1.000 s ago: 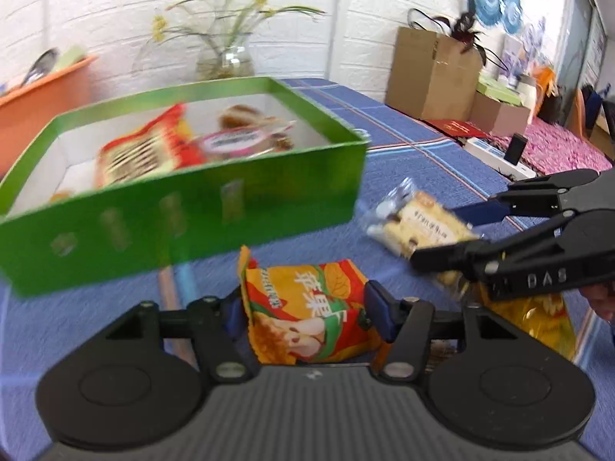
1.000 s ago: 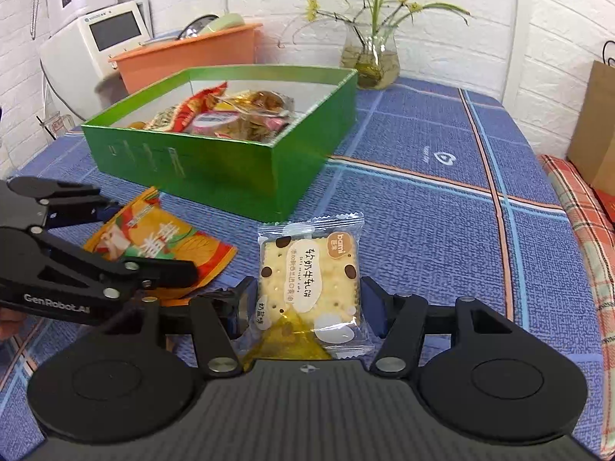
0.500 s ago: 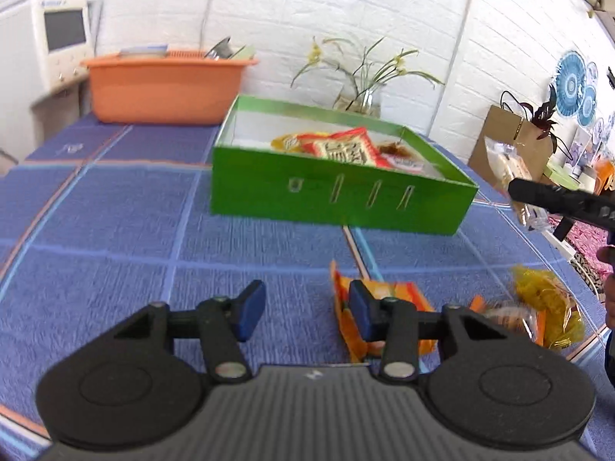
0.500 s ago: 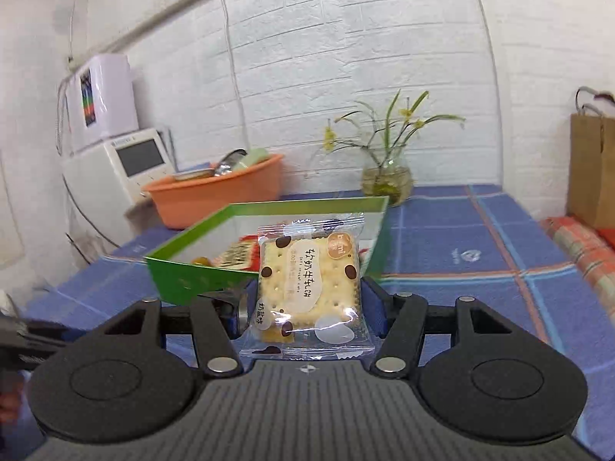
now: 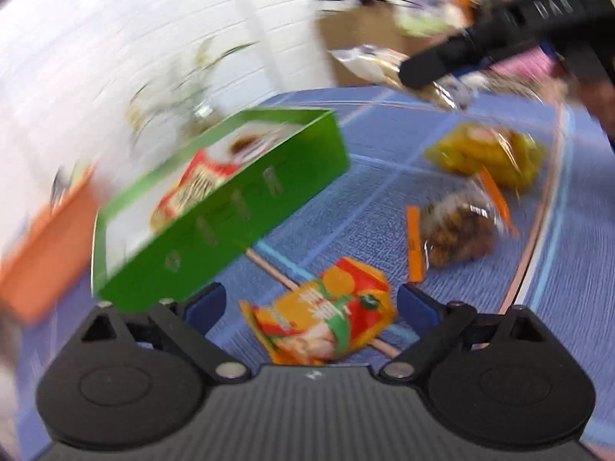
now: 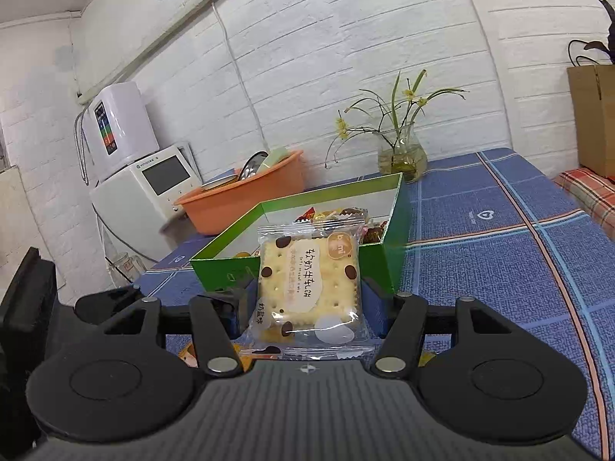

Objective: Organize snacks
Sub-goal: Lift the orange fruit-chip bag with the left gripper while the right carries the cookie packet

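- Cracker packet (image 6: 309, 288): clear wrapper, pale crackers with dark dots; I hold it upright in my right gripper (image 6: 307, 301), pads pressing both side edges. It hangs in front of the green box's near wall, lifted off the cloth. In the left wrist view the same packet (image 5: 388, 63) shows at top right, under a black finger of that gripper.
- Orange-red snack bag (image 5: 321, 320): lies on the blue cloth just in front of the green box, between the fingers of my left gripper (image 5: 311, 303). The jaws stand wide and have just been opening; neither pad touches the bag.
- Green box (image 6: 388, 246): open-topped, white inside, my landmark. Several wrapped snacks lie in it, a red-and-yellow bag (image 5: 192, 192) among them.
- Brown nut bag (image 5: 457, 230): clear with orange edges, on the cloth to the right of the box, apart from it.
- Yellow snack bag (image 5: 488, 157): just behind the nut bag, also right of the box.
- Orange basin (image 6: 250, 196): behind the box's left corner, with dishes inside.
- Glass vase (image 6: 401, 155) with thin flowering stems: behind the box's far right corner, by the white brick wall.
- Left view is heavily motion-blurred; fine print is unreadable.
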The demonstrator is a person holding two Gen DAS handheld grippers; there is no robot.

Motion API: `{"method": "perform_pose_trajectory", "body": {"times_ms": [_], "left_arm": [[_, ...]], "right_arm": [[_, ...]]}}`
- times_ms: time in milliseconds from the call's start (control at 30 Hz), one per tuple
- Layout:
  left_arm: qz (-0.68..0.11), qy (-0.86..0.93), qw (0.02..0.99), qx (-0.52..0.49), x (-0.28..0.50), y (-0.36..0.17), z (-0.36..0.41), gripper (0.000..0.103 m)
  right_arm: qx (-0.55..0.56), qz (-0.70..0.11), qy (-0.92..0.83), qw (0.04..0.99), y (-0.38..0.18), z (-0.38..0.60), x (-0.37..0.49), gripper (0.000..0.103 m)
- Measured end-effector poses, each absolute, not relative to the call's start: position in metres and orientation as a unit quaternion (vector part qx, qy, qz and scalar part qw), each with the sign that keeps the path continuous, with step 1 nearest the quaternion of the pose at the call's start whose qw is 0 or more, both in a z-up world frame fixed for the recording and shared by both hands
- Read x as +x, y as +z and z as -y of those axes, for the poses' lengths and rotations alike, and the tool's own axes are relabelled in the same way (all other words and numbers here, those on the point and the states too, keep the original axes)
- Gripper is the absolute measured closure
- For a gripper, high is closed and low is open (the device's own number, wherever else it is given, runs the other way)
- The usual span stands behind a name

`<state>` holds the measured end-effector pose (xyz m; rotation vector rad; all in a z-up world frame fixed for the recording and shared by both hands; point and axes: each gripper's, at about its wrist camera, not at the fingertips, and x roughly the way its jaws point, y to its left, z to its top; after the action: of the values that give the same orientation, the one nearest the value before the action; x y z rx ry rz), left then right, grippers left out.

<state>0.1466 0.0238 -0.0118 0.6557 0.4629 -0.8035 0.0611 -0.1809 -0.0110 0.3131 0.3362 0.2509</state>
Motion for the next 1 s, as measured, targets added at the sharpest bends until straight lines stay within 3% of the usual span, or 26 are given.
{"method": "perform_pose_trajectory", "body": {"times_ms": [167,233,367,767,1000], "left_arm": [[-0.22,-0.472,0.777,0.353,0.169,-0.01,-0.018,0.009],[-0.278,-0.501,0.737,0.358,0.181,-0.014,-0.011,0.008],[-0.397,-0.505,0.715,0.276,0.21,-0.015,-0.019,0.008],[-0.373,-0.299,0.869,0.126,0.162,-0.028,-0.037,0.011],[-0.332,-0.343,0.857,0.194,0.167,-0.028,-0.026,0.008]], "right_arm": [[0.18,-0.174,0.123,0.96,-0.018,0.187,0.062,0.006],[0.185,-0.184,0.119,0.958,-0.021,0.189,0.065,0.006],[0.193,-0.186,0.116,0.956,-0.024,0.192,0.064,0.006],[0.168,-0.202,0.157,0.952,-0.028,0.166,0.059,0.006],[0.172,-0.197,0.155,0.953,-0.025,0.166,0.051,0.006]]}}
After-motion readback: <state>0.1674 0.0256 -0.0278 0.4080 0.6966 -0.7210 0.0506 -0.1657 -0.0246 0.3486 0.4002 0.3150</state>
